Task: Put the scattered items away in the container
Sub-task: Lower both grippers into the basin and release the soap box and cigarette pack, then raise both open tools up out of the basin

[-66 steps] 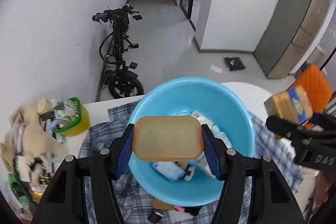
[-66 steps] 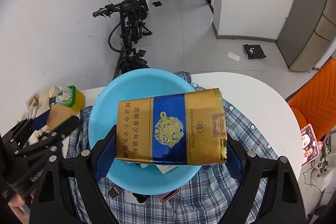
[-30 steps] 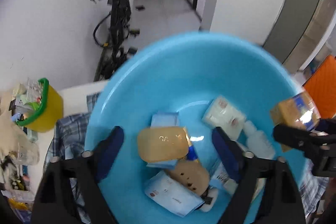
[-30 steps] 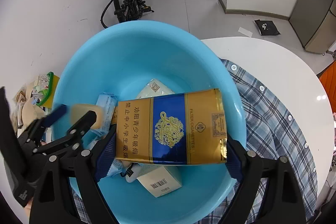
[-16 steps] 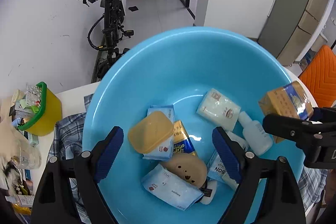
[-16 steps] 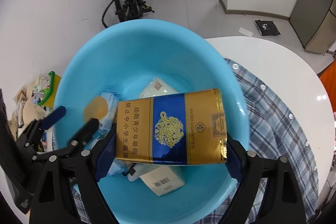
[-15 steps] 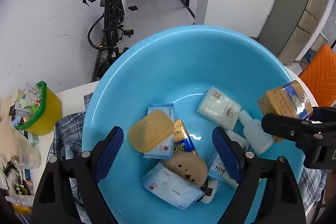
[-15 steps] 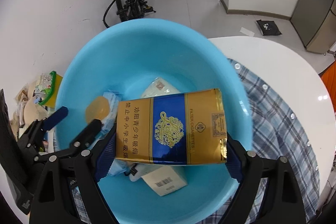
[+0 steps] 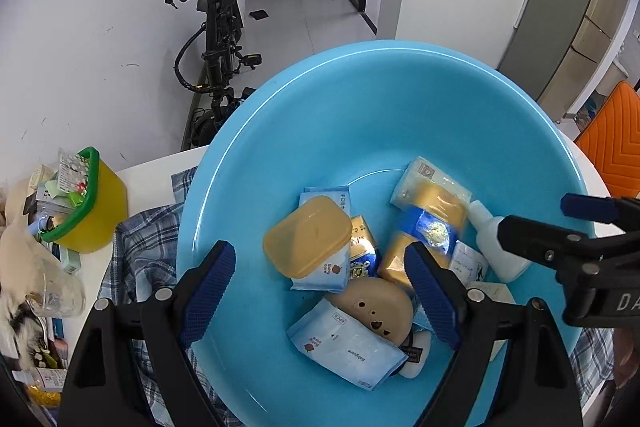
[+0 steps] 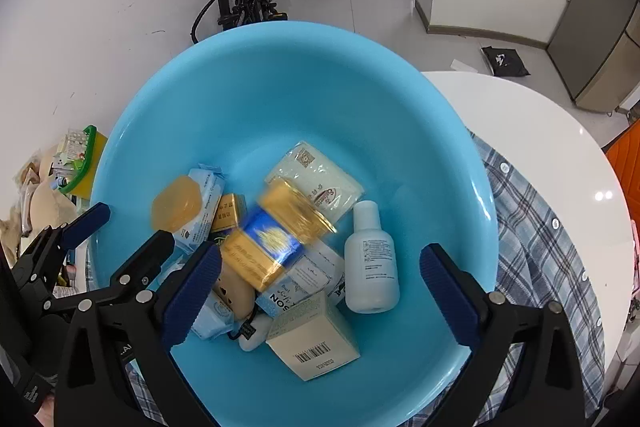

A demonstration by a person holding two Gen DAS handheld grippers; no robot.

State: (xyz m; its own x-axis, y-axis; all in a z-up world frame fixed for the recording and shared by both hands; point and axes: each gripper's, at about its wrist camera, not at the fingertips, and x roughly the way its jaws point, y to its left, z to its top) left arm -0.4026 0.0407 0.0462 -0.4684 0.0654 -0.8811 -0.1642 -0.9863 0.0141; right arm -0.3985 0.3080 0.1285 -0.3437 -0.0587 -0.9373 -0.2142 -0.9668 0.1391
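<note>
Item: gold-blue pack (image 10: 276, 233), blurred, lying in the basin (image 10: 248, 75) among packets. Probably light, stiff card, slick film; I'd hold it across the long edges. My right gripper (image 10: 320, 267) gapes empty above; my left gripper (image 9: 320, 267) gapes empty too.

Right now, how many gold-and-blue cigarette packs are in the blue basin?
2. One cigarette pack, blurred, lies atop the pile in the blue basin; the second pack peeks out left of it, beside the orange box. Others may be hidden underneath.
</note>
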